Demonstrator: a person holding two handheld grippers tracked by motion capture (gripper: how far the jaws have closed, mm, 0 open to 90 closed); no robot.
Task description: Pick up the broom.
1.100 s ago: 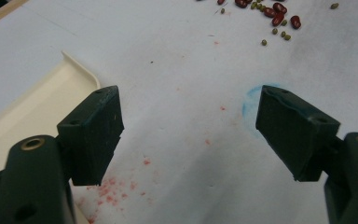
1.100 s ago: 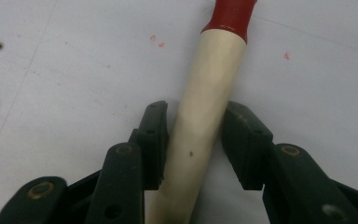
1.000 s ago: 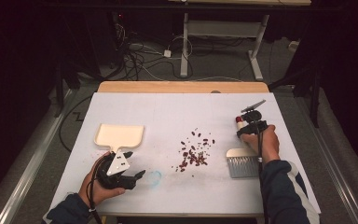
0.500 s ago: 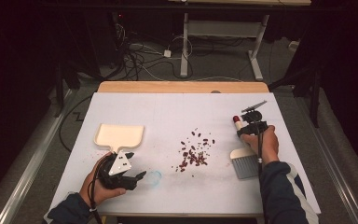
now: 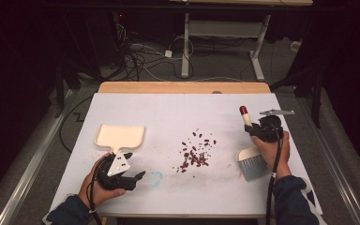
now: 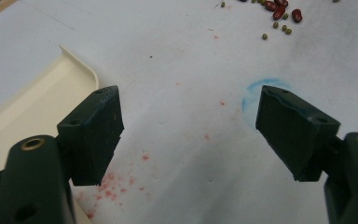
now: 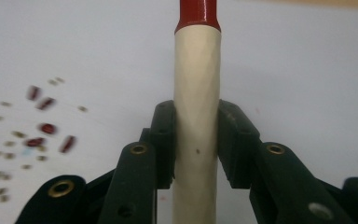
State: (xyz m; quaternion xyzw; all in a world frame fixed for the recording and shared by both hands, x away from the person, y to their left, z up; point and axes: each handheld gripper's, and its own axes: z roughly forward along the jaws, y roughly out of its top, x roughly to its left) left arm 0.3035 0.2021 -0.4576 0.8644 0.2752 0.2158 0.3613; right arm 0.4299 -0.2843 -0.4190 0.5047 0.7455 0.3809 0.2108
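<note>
A brush with a cream handle (image 7: 196,93), a red tip (image 5: 243,110) and grey bristles (image 5: 254,168) is at the table's right. My right gripper (image 5: 258,131) (image 7: 196,140) is shut on the handle; its jaws have just closed further on it. Red and green beans (image 5: 194,152) (image 7: 42,135) lie scattered at the middle of the white table top (image 5: 168,112). A cream dustpan (image 5: 119,136) (image 6: 32,112) lies at the left. My left gripper (image 5: 135,165) (image 6: 191,121) stands open just in front of the dustpan, low over the table, nothing between its jaws.
A faint blue ring mark (image 6: 261,88) and red stains are on the table near the left gripper. A wooden strip (image 5: 183,87) edges the table's far side. Cables and desk legs (image 5: 258,56) lie on the floor beyond.
The right hand has shifted a little to the right with the brush, and the brush head has moved with it. The left hand has stayed still.
</note>
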